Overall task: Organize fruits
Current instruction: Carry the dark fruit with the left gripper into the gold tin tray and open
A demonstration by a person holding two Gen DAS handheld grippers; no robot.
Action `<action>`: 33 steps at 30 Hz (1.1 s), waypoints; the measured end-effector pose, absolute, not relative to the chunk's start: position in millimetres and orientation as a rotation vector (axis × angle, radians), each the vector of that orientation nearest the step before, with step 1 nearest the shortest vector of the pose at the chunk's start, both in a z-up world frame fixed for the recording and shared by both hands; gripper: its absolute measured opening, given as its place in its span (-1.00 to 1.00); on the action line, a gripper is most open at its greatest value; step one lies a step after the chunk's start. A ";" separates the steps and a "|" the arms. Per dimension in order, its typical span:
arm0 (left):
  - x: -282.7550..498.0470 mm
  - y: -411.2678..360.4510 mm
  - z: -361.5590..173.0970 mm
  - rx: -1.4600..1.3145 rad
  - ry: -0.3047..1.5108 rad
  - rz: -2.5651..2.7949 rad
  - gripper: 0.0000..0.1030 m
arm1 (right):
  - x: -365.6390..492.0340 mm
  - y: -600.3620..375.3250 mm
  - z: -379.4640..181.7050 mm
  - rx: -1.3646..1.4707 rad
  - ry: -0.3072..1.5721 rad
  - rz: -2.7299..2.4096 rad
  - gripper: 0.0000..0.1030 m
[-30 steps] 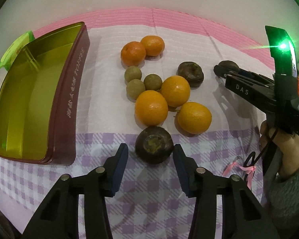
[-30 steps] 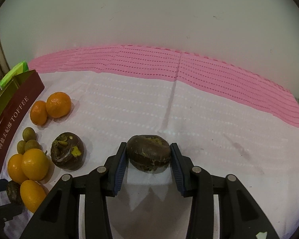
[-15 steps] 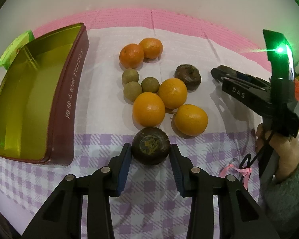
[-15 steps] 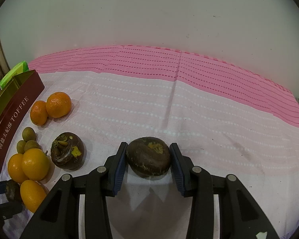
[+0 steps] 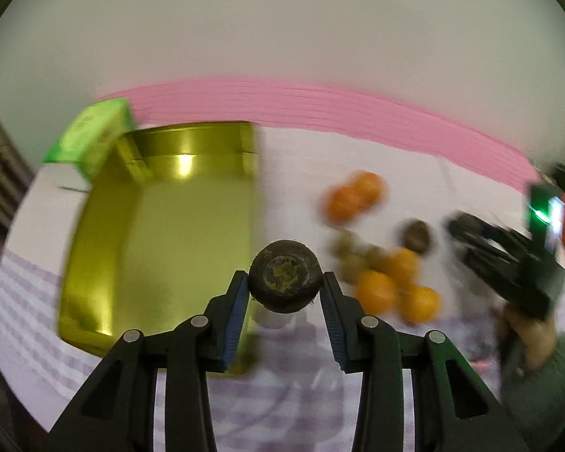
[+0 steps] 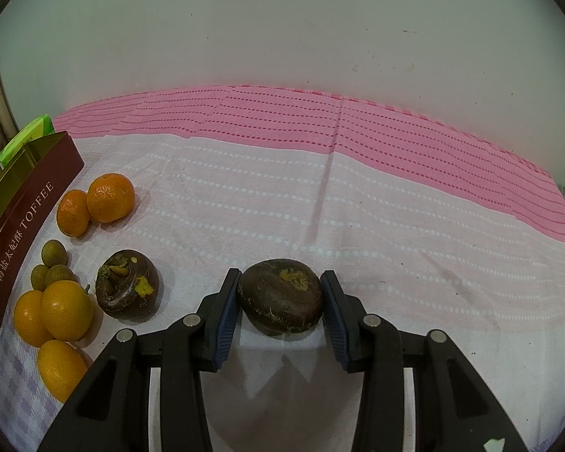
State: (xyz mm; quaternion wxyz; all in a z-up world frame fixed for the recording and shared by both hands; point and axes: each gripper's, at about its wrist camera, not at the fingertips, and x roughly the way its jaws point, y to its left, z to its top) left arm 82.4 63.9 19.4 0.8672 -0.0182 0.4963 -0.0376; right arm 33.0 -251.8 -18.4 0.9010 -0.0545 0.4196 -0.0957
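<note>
**Item: fruit sort, status early.** Landmark = gold tin (image 5: 162, 233) (maroon wall marked TOFFEE in the right wrist view).

- Tin: interior bare as far as visible; no fruit in it yet.
- Left gripper (image 5: 285, 295): clenched on a dark round fruit (image 5: 285, 280), pads pressing both sides. Fruit is off the cloth, just beside the tin's right wall, near its front corner. Jaws were closing within the last second. Judged: 1st piece en route to tin, not yet over it.
- Right gripper (image 6: 280, 301): clamped on a 2nd dark fruit (image 6: 280, 297), well to the right of the tin; looks to sit on or just above the cloth, can't tell which.
- Still on cloth, right of tin: 3rd dark fruit (image 6: 127, 288), open top w/ yellow bits; two oranges (image 6: 111, 197) near the tin's far end; three small green-brown fruits (image 6: 53, 253) close to its wall; three more oranges (image 6: 67, 309) by its near end.

Judged remaining: approx. everything, nine loose pieces plus the two in grip.
</note>
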 end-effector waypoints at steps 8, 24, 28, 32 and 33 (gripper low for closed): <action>112.1 136.6 -6.5 -0.017 1.085 0.111 -0.23 | 33.1 -252.1 -18.3 -0.114 0.868 -0.198 -0.23; 101.2 169.6 -43.1 0.005 1.156 0.164 -0.22 | 34.4 -251.0 -18.5 -0.116 0.869 -0.199 -0.23; 100.3 170.9 -45.0 0.005 1.154 0.157 -0.22 | 33.4 -252.4 -17.5 -0.115 0.868 -0.198 -0.23; 101.8 172.4 -47.0 0.017 1.153 0.171 -0.22 | 34.0 -253.2 -17.4 -0.114 0.869 -0.197 -0.23; 101.3 171.1 -47.0 0.021 1.152 0.171 -0.22 | 34.7 -252.7 -17.5 -0.114 0.869 -0.197 -0.23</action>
